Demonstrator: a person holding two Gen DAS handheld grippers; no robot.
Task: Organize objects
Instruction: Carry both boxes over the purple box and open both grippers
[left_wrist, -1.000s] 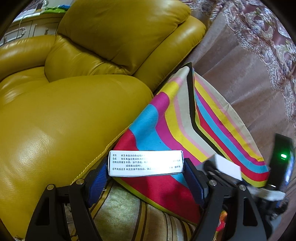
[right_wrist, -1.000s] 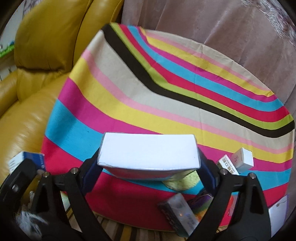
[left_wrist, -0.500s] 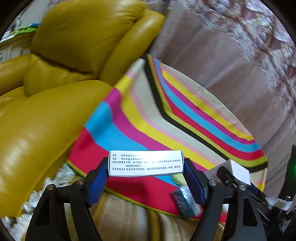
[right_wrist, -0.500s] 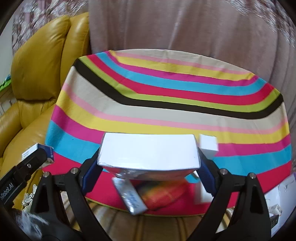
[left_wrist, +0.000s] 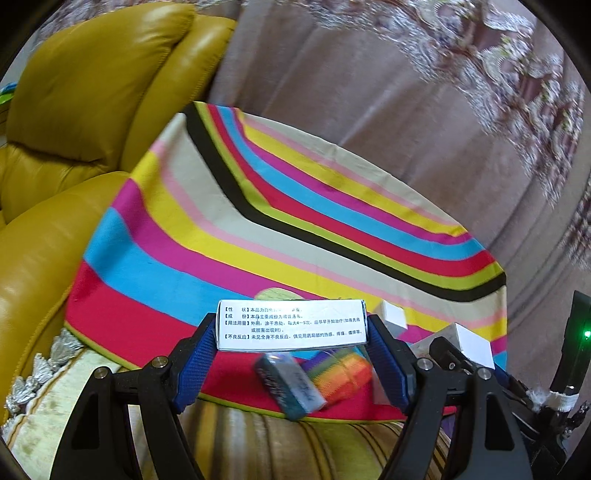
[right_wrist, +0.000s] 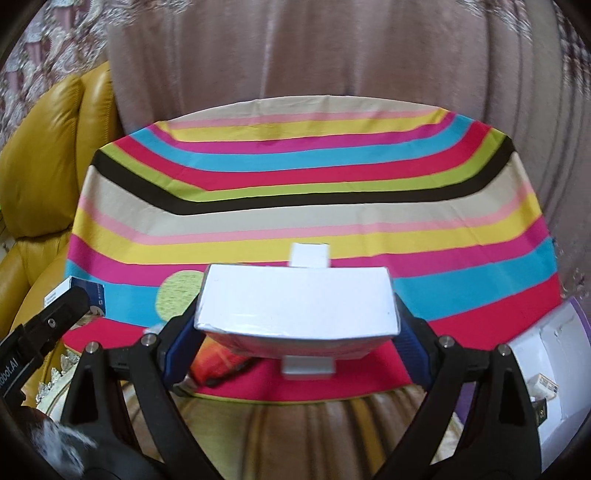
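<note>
Both tools swung from armchair (left_wrist: 74, 155) to striped cloth (right_wrist: 295, 206), each gripping a box
</note>
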